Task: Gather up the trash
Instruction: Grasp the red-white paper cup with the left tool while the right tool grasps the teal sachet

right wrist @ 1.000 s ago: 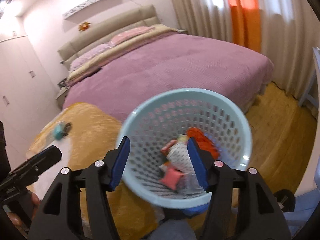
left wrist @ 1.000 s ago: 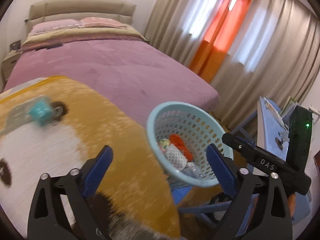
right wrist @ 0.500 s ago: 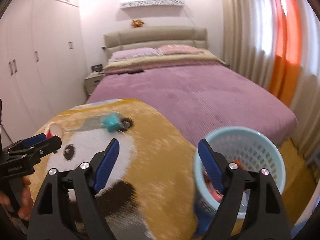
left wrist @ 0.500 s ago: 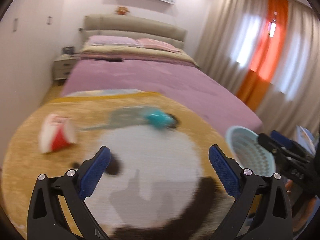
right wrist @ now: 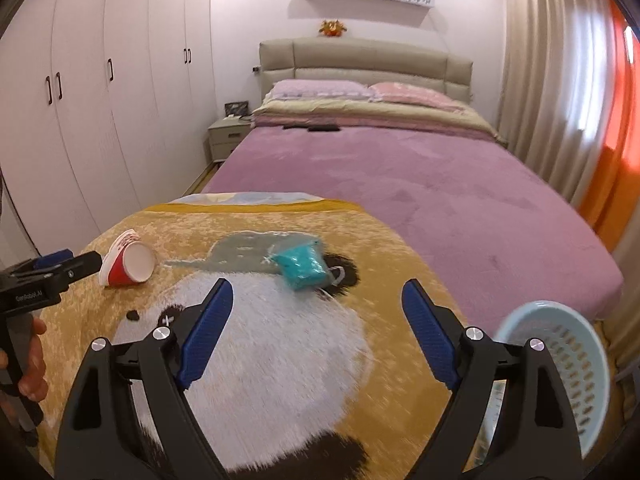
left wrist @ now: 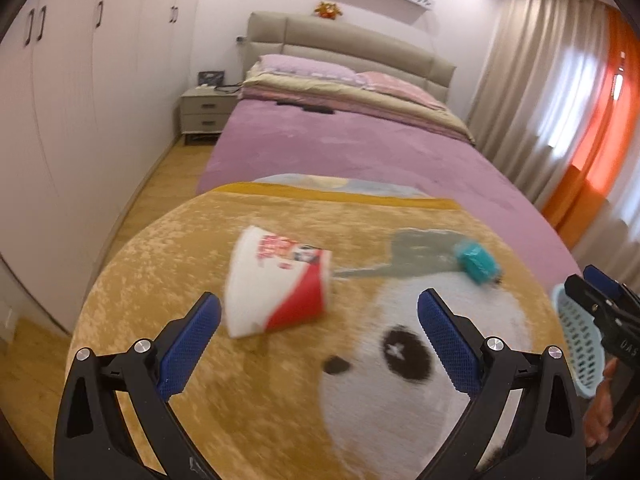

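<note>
A red-and-white paper cup [left wrist: 276, 276] lies on its side on the yellow panda blanket [left wrist: 256, 392]. My left gripper [left wrist: 318, 307] is open just short of the cup, with nothing between its pads. A crumpled teal wrapper [right wrist: 302, 266] lies on the same blanket. My right gripper [right wrist: 318, 292] is open and empty a little short of it. The cup [right wrist: 128, 260] shows its open mouth at the left of the right wrist view, beside my left gripper [right wrist: 80, 260]. The light blue perforated basket [right wrist: 560, 360] stands low at the right.
A bed with a purple cover [right wrist: 420, 184] runs back to a beige headboard. White wardrobes [right wrist: 100, 100] line the left wall, with a nightstand [right wrist: 226, 136] beside the bed. Beige and orange curtains [right wrist: 580, 100] hang on the right. A hand [right wrist: 32, 364] holds the left gripper's handle.
Both views have swung left, away from the basket and onto the panda blanket. The right gripper's jaws have widened. The cup and the teal wrapper now lie ahead of the grippers.
</note>
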`<state>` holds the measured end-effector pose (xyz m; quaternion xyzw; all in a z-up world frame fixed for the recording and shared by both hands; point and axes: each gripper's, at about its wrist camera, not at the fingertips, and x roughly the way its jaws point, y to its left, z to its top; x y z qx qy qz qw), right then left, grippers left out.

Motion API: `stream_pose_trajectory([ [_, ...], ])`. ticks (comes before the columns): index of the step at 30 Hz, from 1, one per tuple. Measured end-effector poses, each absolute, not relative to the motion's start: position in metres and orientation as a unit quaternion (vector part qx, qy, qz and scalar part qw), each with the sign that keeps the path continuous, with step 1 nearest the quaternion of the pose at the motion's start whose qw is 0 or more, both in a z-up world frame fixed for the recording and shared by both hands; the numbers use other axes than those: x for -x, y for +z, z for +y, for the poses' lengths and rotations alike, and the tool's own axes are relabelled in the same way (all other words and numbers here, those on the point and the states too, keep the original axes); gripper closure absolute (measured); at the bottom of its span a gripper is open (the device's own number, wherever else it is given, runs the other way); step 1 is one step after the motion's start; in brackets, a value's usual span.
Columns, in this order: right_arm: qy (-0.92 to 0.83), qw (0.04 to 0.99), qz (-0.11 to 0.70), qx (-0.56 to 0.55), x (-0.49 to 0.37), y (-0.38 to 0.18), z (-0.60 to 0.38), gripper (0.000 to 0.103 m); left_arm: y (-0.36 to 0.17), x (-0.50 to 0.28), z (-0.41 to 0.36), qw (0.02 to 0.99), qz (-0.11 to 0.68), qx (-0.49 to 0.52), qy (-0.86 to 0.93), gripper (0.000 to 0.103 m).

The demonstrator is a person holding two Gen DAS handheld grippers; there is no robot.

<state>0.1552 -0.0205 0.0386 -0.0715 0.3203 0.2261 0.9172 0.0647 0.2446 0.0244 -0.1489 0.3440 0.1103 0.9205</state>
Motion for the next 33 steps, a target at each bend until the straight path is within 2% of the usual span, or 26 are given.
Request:
stream_pose_trajectory([
  [9,0.223,0.906,0.345,0.105,-0.201,0.002,0.016,0.021,-0.008,-0.092,0.280,0.905,0.352,0.195,0.135,0.007],
  [18,0.225,0.884,0.391,0.119,-0.235,-0.029,0.030,0.021,-0.022,-0.098,0.279,0.906,0.351,0.212,0.106,0.009],
  [24,0.222,0.875,0.399,0.162,-0.237,-0.038,0.047,0.021,-0.023,-0.102,0.269,0.909,0.355,0.190,0.102,0.016],
  [29,0.234,0.866,0.420,0.135,-0.245,-0.041,0.040,0.022,-0.024,-0.106,0.256,0.912,0.365,0.155,0.107,0.022],
  [30,0.239,0.865,0.421,0.131,-0.246,-0.041,0.039,0.022,-0.024,-0.107,0.255,0.911,0.368,0.151,0.105,0.026],
  [33,0.240,0.863,0.427,0.128,-0.249,-0.042,0.037,0.027,-0.026,-0.108,0.253,0.910,0.373,0.149,0.102,0.029],
])
